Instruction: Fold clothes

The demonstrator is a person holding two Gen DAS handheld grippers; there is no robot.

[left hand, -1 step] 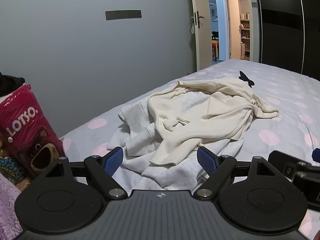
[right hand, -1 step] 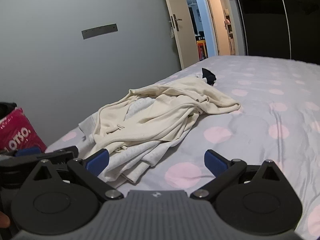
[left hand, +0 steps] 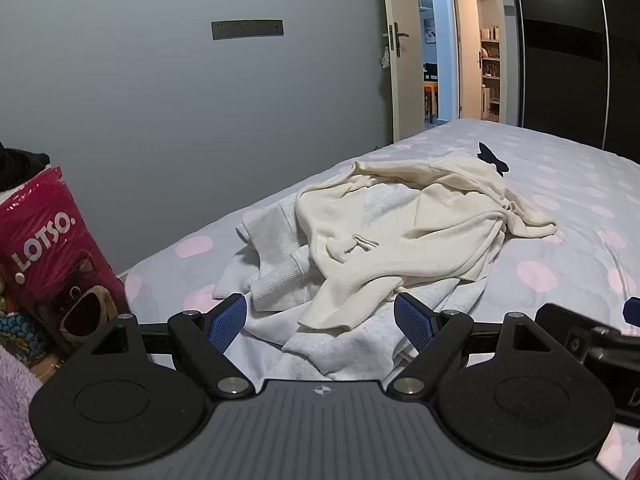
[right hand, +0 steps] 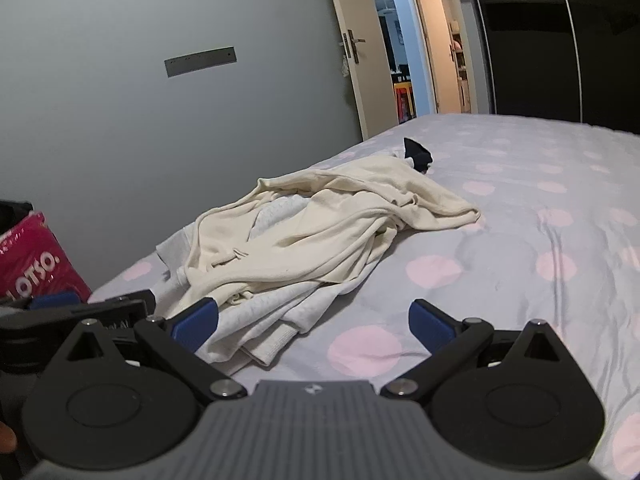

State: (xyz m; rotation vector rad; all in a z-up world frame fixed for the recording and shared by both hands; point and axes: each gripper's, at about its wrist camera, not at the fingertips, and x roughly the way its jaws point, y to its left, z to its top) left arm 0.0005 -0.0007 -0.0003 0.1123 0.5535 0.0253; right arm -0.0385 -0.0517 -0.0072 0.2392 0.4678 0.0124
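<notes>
A crumpled cream hoodie (left hand: 400, 232) lies in a heap on top of a pale grey garment (left hand: 276, 240), on a lilac bed sheet with pink dots (left hand: 560, 184). My left gripper (left hand: 320, 316) hovers open just short of the heap's near edge, with its blue pads on either side of the grey cloth and off it. To its right, my right gripper (right hand: 314, 320) is open too, over the grey garment's (right hand: 264, 312) hem and bare sheet (right hand: 520, 220). Neither gripper holds anything. A small dark item (right hand: 418, 154) sits behind the cream hoodie (right hand: 320, 232).
A pink LOTSO bag (left hand: 52, 256) stands at the bed's left corner beside a fuzzy purple thing (left hand: 16, 408). A grey wall runs along the bed's left side. An open door (left hand: 400, 60) and a dark wardrobe (left hand: 580, 60) stand beyond the bed's far end.
</notes>
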